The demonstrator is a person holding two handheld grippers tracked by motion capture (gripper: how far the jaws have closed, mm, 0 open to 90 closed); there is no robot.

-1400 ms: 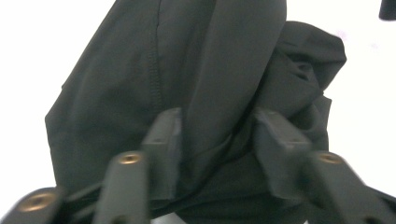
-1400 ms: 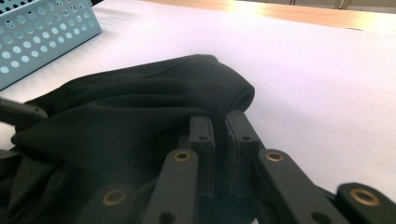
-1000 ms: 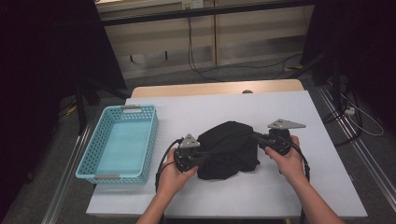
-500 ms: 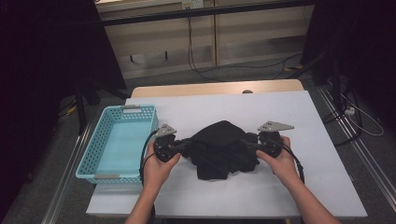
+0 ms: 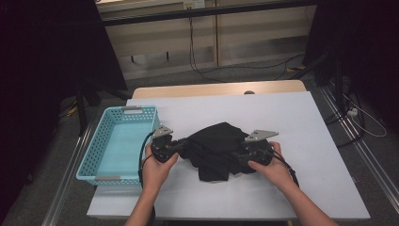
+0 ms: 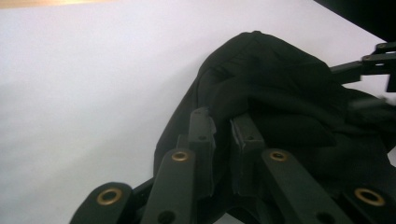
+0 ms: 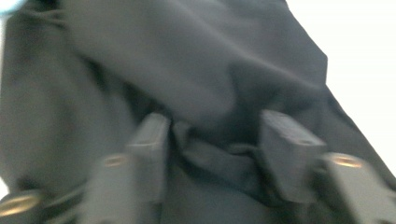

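Black cloth (image 5: 216, 150) lies bunched mid-table between both tongs, beside the blue basket (image 5: 117, 141). Since a second ago the left tongs (image 5: 181, 147) have drawn it toward the basket, stretching it wider. Left gripper view: jaws narrow, pinching a fold (image 6: 243, 107). Right gripper view: the right tongs (image 7: 212, 154) have just been opening, jaws apart with slack cloth between, likely regripping.

I see the white table (image 5: 301, 141) lit evenly from above while the frame's sides fall dark; my right gripper view is motion-blurred throughout.
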